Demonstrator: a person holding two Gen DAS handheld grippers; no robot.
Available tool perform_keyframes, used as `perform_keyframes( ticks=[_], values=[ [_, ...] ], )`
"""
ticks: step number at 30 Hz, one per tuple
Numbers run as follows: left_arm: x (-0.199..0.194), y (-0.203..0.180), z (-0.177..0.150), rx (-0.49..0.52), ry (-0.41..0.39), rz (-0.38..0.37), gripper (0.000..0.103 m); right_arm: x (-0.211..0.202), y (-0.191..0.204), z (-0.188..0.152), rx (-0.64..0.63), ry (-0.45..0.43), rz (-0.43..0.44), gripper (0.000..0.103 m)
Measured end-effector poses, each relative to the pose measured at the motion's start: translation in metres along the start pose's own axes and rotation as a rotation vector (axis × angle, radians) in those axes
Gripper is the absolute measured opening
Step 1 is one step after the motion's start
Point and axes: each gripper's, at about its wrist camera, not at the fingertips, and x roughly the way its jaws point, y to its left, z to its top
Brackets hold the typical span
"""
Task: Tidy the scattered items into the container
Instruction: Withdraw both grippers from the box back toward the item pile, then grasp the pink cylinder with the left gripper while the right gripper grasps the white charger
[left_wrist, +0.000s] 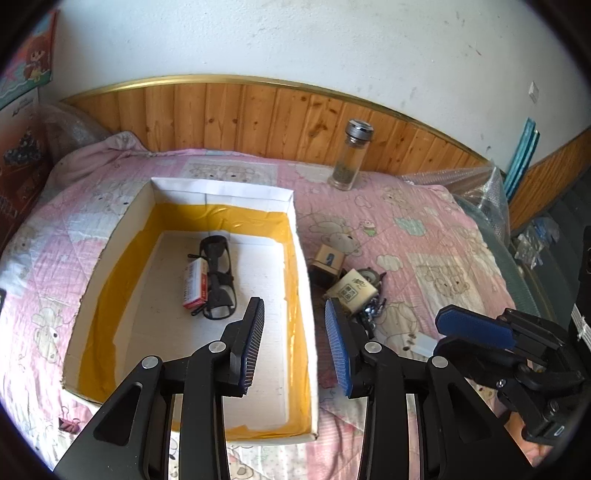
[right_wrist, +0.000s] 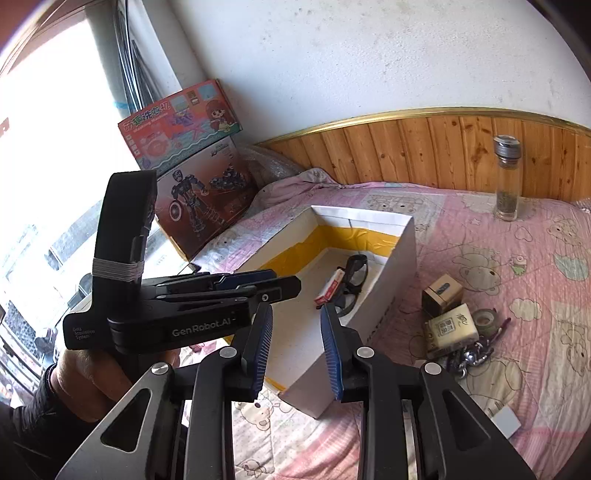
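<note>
A white cardboard box (left_wrist: 221, 190) (right_wrist: 402, 266) lined with yellow tape sits on the pink quilt. Black glasses (left_wrist: 218, 280) (right_wrist: 354, 280) and a red-white packet (left_wrist: 194, 284) (right_wrist: 330, 286) lie inside it. Right of the box lie a small brown box (left_wrist: 328, 260) (right_wrist: 441, 293), a cream box (left_wrist: 352, 290) (right_wrist: 452, 328), a tape roll (right_wrist: 485, 319) and a bunch of keys (left_wrist: 373, 310) (right_wrist: 472, 356). My left gripper (left_wrist: 293, 302) (right_wrist: 284, 280) hovers open over the box's right wall, holding nothing. My right gripper (right_wrist: 295, 310) (left_wrist: 441, 334) stands open and bare near the box's front corner.
A glass bottle (left_wrist: 349, 158) (right_wrist: 508, 181) with a metal lid stands by the wooden panelling. A small white block (left_wrist: 421, 345) (right_wrist: 506, 421) lies near the front. Toy cartons (right_wrist: 195, 177) lean at the far left. A pink clip (left_wrist: 68, 424) lies left of the box.
</note>
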Motion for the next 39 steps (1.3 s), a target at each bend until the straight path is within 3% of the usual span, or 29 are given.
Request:
perform_keyframes(
  ticks=[8, 14, 20, 24, 27, 39],
  values=[
    [0.014, -0.041, -0.002, 0.05, 0.052, -0.108, 0.038, -0.032, -0.054, -0.01, 0.12, -0.012, -0.1, 0.029],
    [0.041, -0.076, -0.014, 0.116, 0.13, -0.13, 0.043, -0.048, -0.099, -0.023, 0.206, 0.002, -0.194, 0.03],
    [0.073, -0.089, -0.031, 0.121, 0.201, -0.085, 0.043, -0.047, -0.135, -0.045, 0.26, 0.069, -0.29, 0.033],
    [0.095, -0.089, -0.046, 0.125, 0.24, -0.061, 0.043, -0.043, -0.157, -0.062, 0.289, 0.125, -0.374, 0.052],
    [0.114, -0.085, -0.053, 0.11, 0.266, -0.039, 0.043, -0.035, -0.167, -0.072, 0.276, 0.175, -0.412, 0.058],
    [0.149, -0.077, -0.069, 0.046, 0.26, 0.041, 0.043, -0.01, -0.188, -0.094, 0.256, 0.3, -0.425, 0.059]
  ],
)
